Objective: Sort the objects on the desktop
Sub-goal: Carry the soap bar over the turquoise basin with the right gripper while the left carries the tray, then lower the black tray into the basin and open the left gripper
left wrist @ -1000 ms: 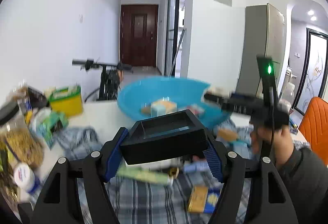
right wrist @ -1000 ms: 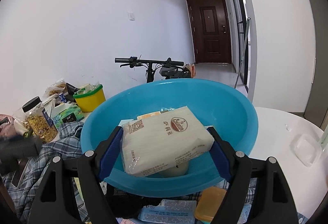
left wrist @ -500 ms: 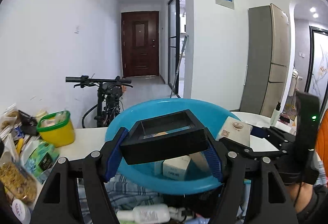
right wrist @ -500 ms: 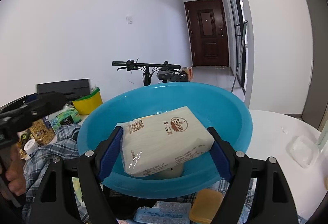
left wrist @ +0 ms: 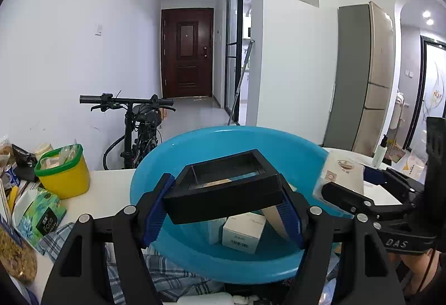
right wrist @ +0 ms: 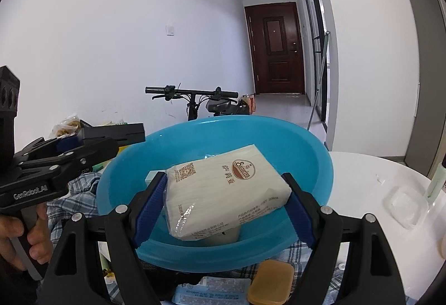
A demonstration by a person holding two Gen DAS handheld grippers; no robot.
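Note:
My left gripper (left wrist: pixel 223 208) is shut on a black open-topped box (left wrist: pixel 225 188) and holds it over the blue basin (left wrist: pixel 178 149). My right gripper (right wrist: pixel 227 206) is shut on a cream tissue pack (right wrist: pixel 223 190) and holds it over the same basin (right wrist: pixel 306 149). In the left wrist view the right gripper (left wrist: pixel 362 190) and its pack (left wrist: pixel 343 174) show at the basin's right rim. In the right wrist view the left gripper (right wrist: pixel 67 149) shows at the left with the black box (right wrist: pixel 114 132). A white carton (left wrist: pixel 242 229) lies inside the basin.
A yellow tub with a green rim (left wrist: pixel 62 171), a green tissue pack (left wrist: pixel 41 213) and a jar (left wrist: pixel 15 254) stand at the left on the table. A plaid cloth (left wrist: pixel 167 280) lies under the basin. An orange case (right wrist: pixel 269 284) and a clear lid (right wrist: pixel 405 203) are nearby.
My left gripper has carried the black box up and forward from over the cloth to over the basin. My right gripper has held the tissue pack almost still above the basin.

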